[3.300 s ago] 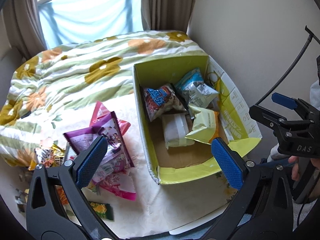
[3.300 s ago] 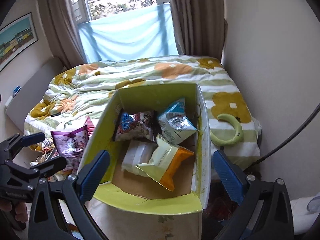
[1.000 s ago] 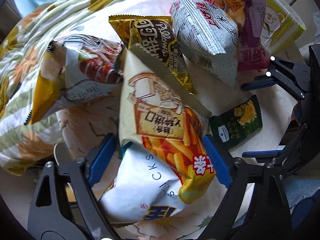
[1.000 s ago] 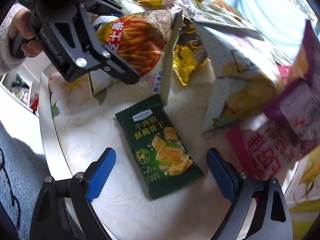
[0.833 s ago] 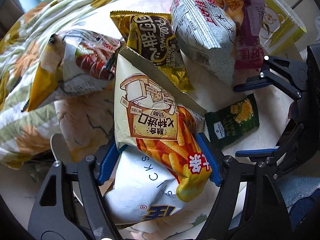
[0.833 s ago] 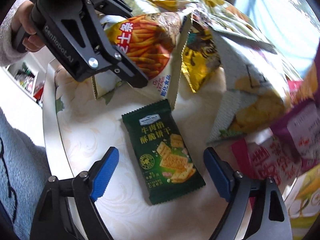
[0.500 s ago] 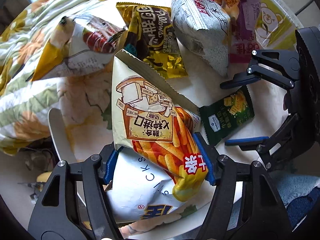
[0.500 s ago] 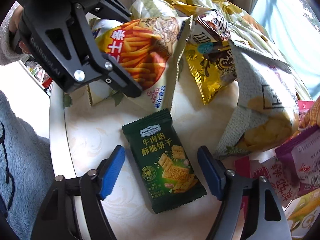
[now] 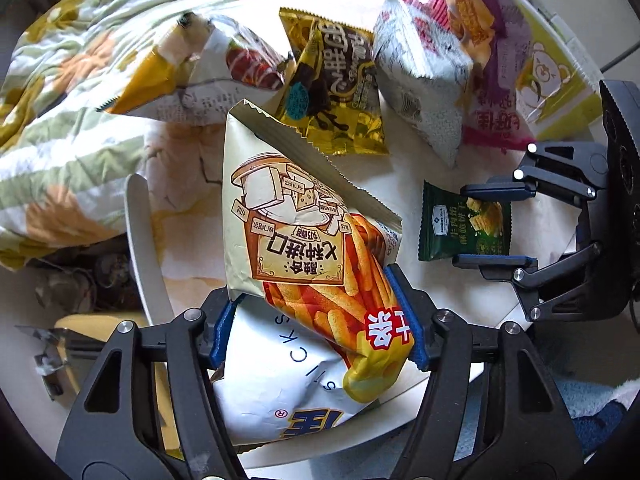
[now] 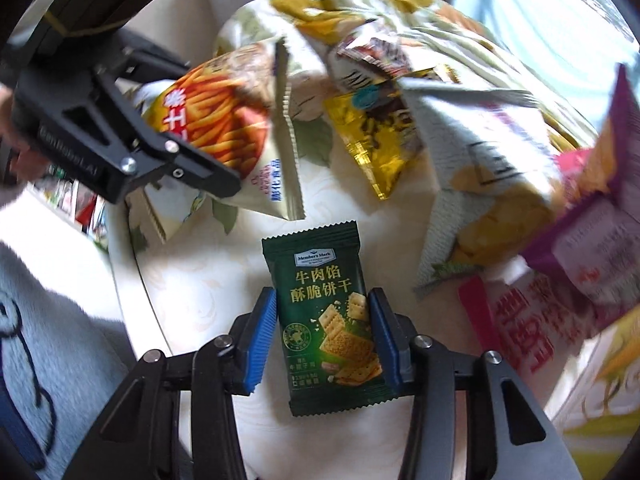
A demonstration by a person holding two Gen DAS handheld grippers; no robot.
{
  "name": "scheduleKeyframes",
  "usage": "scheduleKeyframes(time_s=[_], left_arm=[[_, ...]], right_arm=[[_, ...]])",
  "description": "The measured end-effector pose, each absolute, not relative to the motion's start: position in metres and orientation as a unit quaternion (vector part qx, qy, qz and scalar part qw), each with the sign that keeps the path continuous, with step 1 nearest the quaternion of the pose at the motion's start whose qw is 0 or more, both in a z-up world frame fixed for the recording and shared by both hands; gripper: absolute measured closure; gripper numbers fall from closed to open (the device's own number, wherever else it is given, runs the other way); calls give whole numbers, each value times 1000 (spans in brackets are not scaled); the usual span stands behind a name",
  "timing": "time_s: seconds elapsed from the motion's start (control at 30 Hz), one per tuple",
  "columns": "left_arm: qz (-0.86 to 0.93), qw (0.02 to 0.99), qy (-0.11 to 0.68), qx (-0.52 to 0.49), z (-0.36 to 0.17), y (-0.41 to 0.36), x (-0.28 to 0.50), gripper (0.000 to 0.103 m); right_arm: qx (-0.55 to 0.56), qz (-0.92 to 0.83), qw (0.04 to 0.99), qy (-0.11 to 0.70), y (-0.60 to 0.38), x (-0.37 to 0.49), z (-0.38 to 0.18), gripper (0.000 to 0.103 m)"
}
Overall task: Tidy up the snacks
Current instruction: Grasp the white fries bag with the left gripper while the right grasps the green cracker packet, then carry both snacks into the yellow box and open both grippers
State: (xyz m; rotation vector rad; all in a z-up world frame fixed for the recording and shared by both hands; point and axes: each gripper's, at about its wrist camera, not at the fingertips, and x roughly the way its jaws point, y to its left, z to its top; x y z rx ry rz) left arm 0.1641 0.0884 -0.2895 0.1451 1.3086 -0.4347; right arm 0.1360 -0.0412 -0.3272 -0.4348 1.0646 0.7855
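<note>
Fries fill my left view: my left gripper (image 9: 316,316) has its blue pads pressed in on the lower end of the fries bag (image 9: 304,248), a cream and orange pouch whose serrated top edge points toward 12 o'clock. Under it lies a white snack bag (image 9: 280,396) with its lettering upside down to me. My right gripper (image 10: 323,336) has narrowed onto the green cracker packet (image 10: 330,328), one pad at 9 o'clock against its left edge, the other at 3 o'clock against its right edge (whether it has left the tabletop I cannot tell). From the left wrist, that packet (image 9: 466,228) sits at 3 o'clock, between the two blue pads of my other hand's tool.

Farther out, toward 12 o'clock in the left view, more snacks crowd the white table (image 9: 404,184): a gold and brown bag (image 9: 332,92), a grey bag (image 9: 424,80) leaning to its right, a pink and purple packet (image 9: 480,40) behind that, and a yellow and white bag (image 9: 196,76) at 11 o'clock, resting on the floral quilt (image 9: 60,100). A yellow-green box (image 9: 552,76) shows at 2 o'clock.
</note>
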Motion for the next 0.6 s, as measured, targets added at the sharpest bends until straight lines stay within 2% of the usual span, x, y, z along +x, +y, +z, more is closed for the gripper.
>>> scheduleKeyframes(time_s=[0.4, 0.6], left_arm=[[-212, 805, 553, 44, -214, 91, 157, 41], [-241, 823, 513, 41, -171, 77, 161, 41]], right_arm=[[-127, 284, 831, 460, -55, 118, -251, 61], [-47, 198, 868, 453, -86, 110, -212, 61]])
